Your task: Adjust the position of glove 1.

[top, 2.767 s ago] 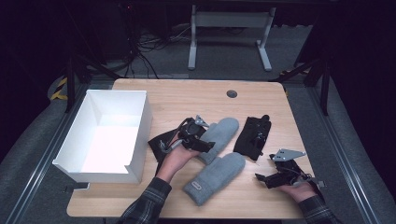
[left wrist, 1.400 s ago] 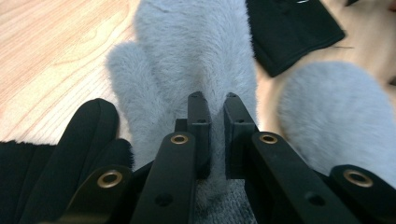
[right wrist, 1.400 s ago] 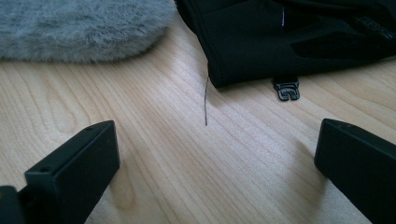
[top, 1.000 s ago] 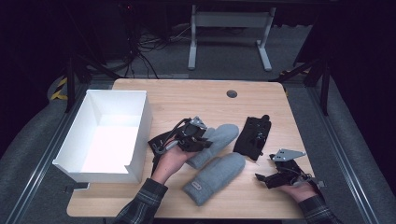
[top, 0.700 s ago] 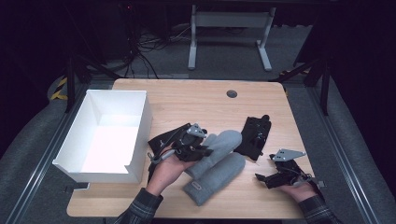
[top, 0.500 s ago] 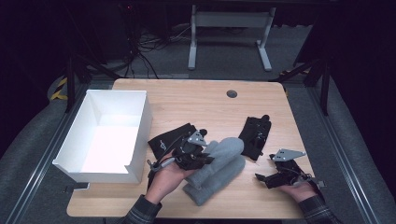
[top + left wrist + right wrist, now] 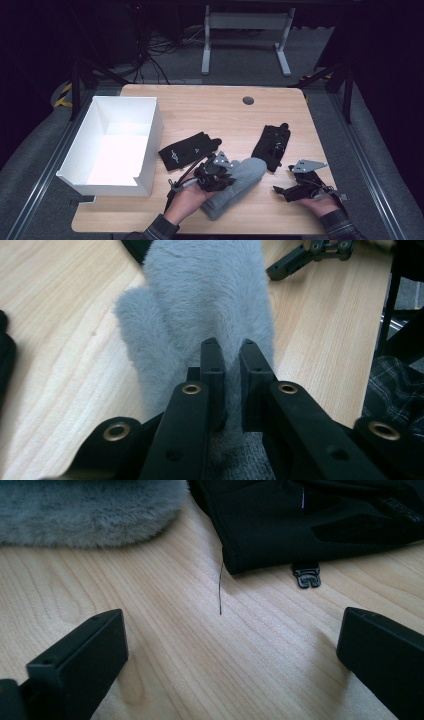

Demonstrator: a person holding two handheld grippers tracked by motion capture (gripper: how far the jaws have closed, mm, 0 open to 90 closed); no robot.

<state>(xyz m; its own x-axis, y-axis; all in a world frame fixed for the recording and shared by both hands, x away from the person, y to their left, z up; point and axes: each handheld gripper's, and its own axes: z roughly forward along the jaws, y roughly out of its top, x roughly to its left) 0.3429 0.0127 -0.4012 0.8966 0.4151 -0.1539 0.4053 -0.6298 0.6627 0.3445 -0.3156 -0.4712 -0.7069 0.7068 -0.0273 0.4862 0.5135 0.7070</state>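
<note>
Left gripper [image 7: 223, 175] is clamped on the grey mitten [image 7: 240, 186] near its cuff; in the left gripper view the jaws pinch the fleece and the mitten's long axis runs straight away from them, thumb to the left. White box [image 7: 147, 145] sits to the person's left, so this hand is nearer. Right gripper [image 7: 283, 190] rests splayed, empty, near the black glove [image 7: 272, 145].

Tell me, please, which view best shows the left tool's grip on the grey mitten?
The left gripper view: both jaws pinch a fold of the grey mitten at close range. The high view shows the left tool on it from afar; the right gripper view catches just its fuzzy edge.
</note>
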